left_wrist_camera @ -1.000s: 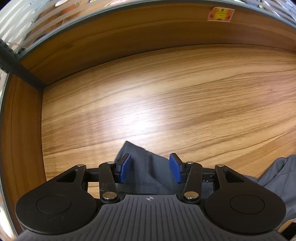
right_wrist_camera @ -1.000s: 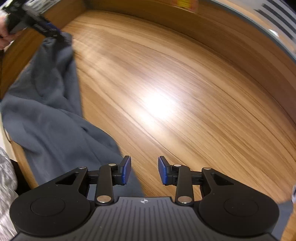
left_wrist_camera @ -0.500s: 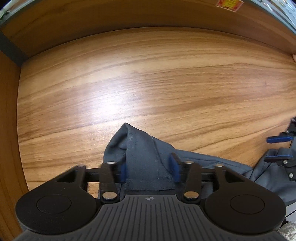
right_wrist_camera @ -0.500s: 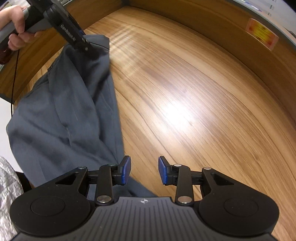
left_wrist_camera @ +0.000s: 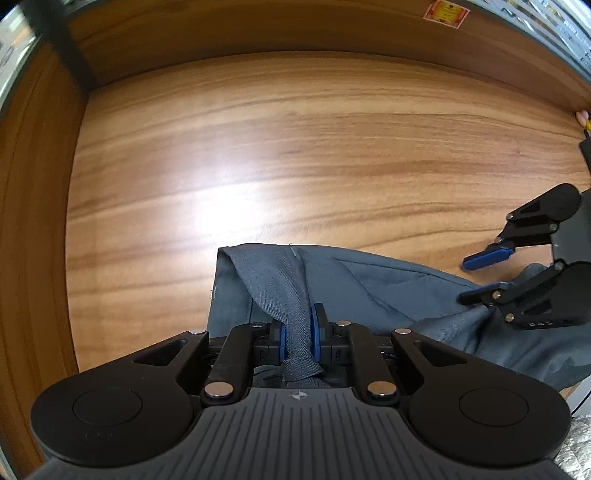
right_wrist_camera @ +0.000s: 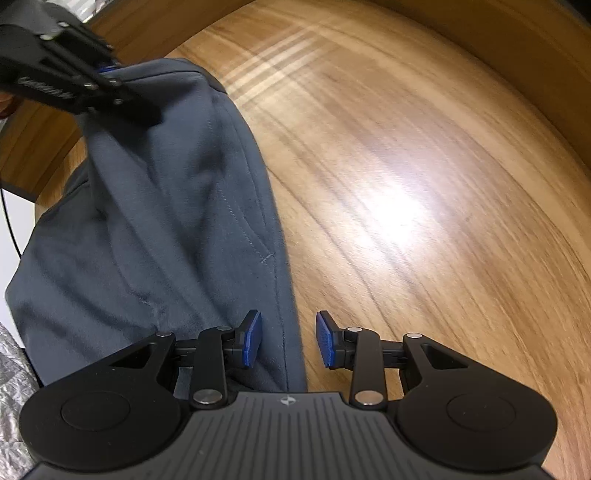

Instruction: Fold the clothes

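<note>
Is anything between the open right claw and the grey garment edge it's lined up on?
Nothing visible. The right claw is open with the garment edge already between its pads; only bare table lies beside it. The left claw grips another corner.

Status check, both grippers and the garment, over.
Left gripper shut on grey garment edge. Right gripper open, garment hem between its jaws, not clamped. Wooden table ahead, nothing blocking.

Likely an office or lab: a wood-grain laminate desk (left_wrist_camera: 295,155) with raised side panels (left_wrist_camera: 258,33), a red-and-yellow sticker (left_wrist_camera: 446,10) at one o'clock.
</note>
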Available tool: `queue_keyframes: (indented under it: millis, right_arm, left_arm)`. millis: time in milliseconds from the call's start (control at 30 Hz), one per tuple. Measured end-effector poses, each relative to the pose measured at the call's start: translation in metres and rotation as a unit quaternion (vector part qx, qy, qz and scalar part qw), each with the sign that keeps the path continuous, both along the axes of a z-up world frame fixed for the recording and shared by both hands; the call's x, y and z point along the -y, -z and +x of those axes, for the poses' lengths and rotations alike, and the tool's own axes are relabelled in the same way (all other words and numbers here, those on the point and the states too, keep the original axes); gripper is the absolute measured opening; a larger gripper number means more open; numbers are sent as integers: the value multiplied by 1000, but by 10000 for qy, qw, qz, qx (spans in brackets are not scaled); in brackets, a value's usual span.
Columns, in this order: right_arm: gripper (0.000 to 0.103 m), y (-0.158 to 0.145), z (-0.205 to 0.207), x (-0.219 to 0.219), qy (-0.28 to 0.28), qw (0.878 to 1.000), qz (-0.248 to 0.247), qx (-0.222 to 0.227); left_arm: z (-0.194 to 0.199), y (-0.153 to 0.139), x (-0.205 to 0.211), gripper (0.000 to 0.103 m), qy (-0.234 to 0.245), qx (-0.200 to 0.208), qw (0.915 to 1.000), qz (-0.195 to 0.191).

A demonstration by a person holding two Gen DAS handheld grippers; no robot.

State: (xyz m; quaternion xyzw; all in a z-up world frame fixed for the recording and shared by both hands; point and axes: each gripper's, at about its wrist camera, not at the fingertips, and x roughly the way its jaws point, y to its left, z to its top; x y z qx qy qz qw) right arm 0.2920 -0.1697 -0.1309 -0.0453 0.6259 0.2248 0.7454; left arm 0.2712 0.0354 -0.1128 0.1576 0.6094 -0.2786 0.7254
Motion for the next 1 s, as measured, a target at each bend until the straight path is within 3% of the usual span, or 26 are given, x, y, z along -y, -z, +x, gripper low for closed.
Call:
queue_keyframes:
  millis: [233, 400, 500, 800, 1000]
  right_arm:
    - [37, 6, 1, -33, -298, 9995, -104, -24]
    - [12, 7, -4, -53, -546, 9982, -243, -8]
    - [5, 5, -6, -62, -596, 9975, -374, 105]
    - [4, -48, 14, -49, -466, 9888, -977, 1026]
    - [4, -91, 53, -51, -587, 9690, -1551, 1834]
  left_arm:
    - [-9, -1, -17, 14, -191, 39, 9998, -101]
    - [-14, -6, -22, 14, -223, 125, 9995, -177]
    - [-18, -10, -27, 15, -221, 169, 9994, -198]
    - [-20, -30, -45, 15, -387, 271, 9977, -486]
    - [-16, -61, -34, 15, -530, 1061, 9917, -506]
